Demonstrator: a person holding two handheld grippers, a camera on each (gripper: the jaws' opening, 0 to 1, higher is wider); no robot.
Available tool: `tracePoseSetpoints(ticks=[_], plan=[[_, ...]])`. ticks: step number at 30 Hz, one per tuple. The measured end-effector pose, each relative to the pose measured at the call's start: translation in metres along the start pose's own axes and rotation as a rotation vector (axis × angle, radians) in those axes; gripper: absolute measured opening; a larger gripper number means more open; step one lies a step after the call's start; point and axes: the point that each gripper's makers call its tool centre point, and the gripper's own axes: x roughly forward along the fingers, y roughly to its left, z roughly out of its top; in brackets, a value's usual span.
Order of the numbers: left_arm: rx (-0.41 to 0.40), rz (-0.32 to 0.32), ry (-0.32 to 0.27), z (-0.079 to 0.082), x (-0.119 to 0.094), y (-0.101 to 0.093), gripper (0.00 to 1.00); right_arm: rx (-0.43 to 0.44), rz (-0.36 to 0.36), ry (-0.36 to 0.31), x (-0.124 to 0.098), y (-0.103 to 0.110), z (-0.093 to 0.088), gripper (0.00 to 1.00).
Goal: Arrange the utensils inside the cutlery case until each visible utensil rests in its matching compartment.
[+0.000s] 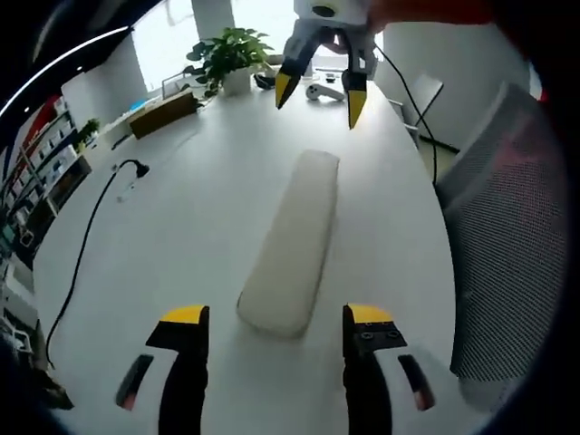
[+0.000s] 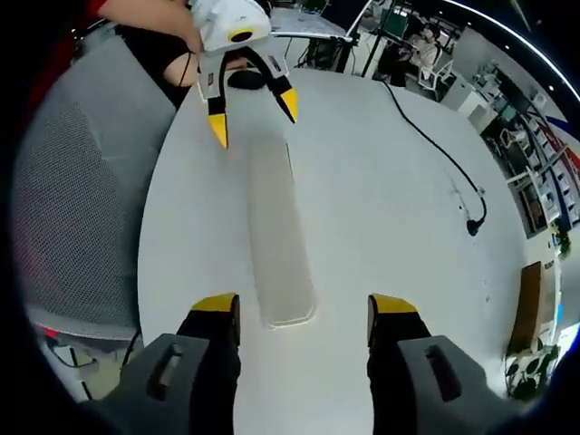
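A long white cutlery case (image 1: 294,236) lies shut on the white table (image 1: 181,227), with no utensils visible. My left gripper (image 1: 276,315) is open, its yellow-tipped jaws standing either side of the case's near end. My right gripper (image 1: 320,98) hangs open just above the case's far end. In the right gripper view the same case (image 2: 276,227) runs away from my open right gripper (image 2: 306,306), whose jaws flank its near end. Beyond the case's other end the left gripper (image 2: 254,120) is open, held by a person's hand (image 2: 154,18).
A black cable (image 1: 86,245) snakes along the table's left side. A potted plant (image 1: 227,50) and a wooden box (image 1: 163,113) stand at the far end. A grey mesh chair (image 1: 507,254) is beside the table edge. The table edge (image 2: 149,272) runs close to the case.
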Motion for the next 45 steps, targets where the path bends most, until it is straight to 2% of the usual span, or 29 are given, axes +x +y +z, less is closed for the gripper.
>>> tracePoseSetpoints(ticks=[1, 2, 4, 5, 6, 9, 12, 17, 20, 23, 26, 29, 32, 35, 38, 41, 45], plan=[[0.004, 0.006, 0.0, 0.0, 0.002, 0.001, 0.58, 0.065, 0.027, -0.013, 0.008, 0.009, 0.006, 0.56], [-0.021, -0.009, 0.009, -0.003, 0.006, 0.0, 0.59, 0.071, 0.049, -0.032, 0.012, 0.015, 0.011, 0.58], [-0.052, -0.033, 0.029, -0.006, 0.009, -0.003, 0.63, 0.029, 0.045, -0.028, 0.019, 0.014, 0.01, 0.61], [-0.032, -0.023, 0.018, -0.004, 0.009, -0.002, 0.62, -0.011, 0.025, 0.014, 0.02, 0.012, 0.005, 0.61], [0.003, -0.012, 0.01, -0.002, 0.009, 0.0, 0.62, -0.018, 0.018, 0.024, 0.021, 0.012, 0.003, 0.6], [0.004, -0.024, 0.025, -0.001, 0.013, 0.001, 0.62, -0.037, 0.008, 0.034, 0.025, 0.013, -0.001, 0.6], [0.055, -0.01, 0.057, -0.003, 0.02, 0.0, 0.62, -0.041, -0.007, 0.035, 0.03, 0.015, -0.002, 0.58], [0.087, -0.029, 0.056, -0.001, 0.028, -0.006, 0.62, -0.065, 0.019, 0.061, 0.04, 0.023, -0.008, 0.56], [0.087, -0.025, 0.06, -0.001, 0.031, -0.005, 0.61, -0.077, 0.001, 0.089, 0.043, 0.017, -0.012, 0.54], [0.087, -0.023, 0.075, -0.003, 0.033, -0.003, 0.59, -0.013, 0.022, 0.057, 0.045, 0.016, -0.008, 0.51], [0.115, -0.013, 0.106, -0.008, 0.034, -0.001, 0.49, -0.015, 0.02, 0.073, 0.047, 0.012, -0.012, 0.51], [0.078, -0.036, 0.089, -0.007, 0.033, -0.004, 0.51, -0.008, 0.034, 0.073, 0.049, 0.015, -0.013, 0.49], [0.076, -0.029, 0.101, -0.01, 0.033, -0.003, 0.51, -0.038, 0.042, 0.091, 0.052, 0.018, -0.016, 0.49], [0.061, -0.043, 0.088, -0.009, 0.034, -0.004, 0.51, -0.036, 0.052, 0.09, 0.054, 0.02, -0.016, 0.46], [0.062, -0.045, 0.091, -0.009, 0.035, -0.004, 0.49, -0.037, 0.052, 0.101, 0.054, 0.02, -0.017, 0.38], [0.043, -0.06, 0.094, -0.009, 0.034, -0.004, 0.48, -0.04, 0.044, 0.104, 0.053, 0.019, -0.018, 0.37], [0.051, -0.071, 0.091, -0.008, 0.033, -0.005, 0.45, -0.036, 0.076, 0.119, 0.051, 0.022, -0.018, 0.37]])
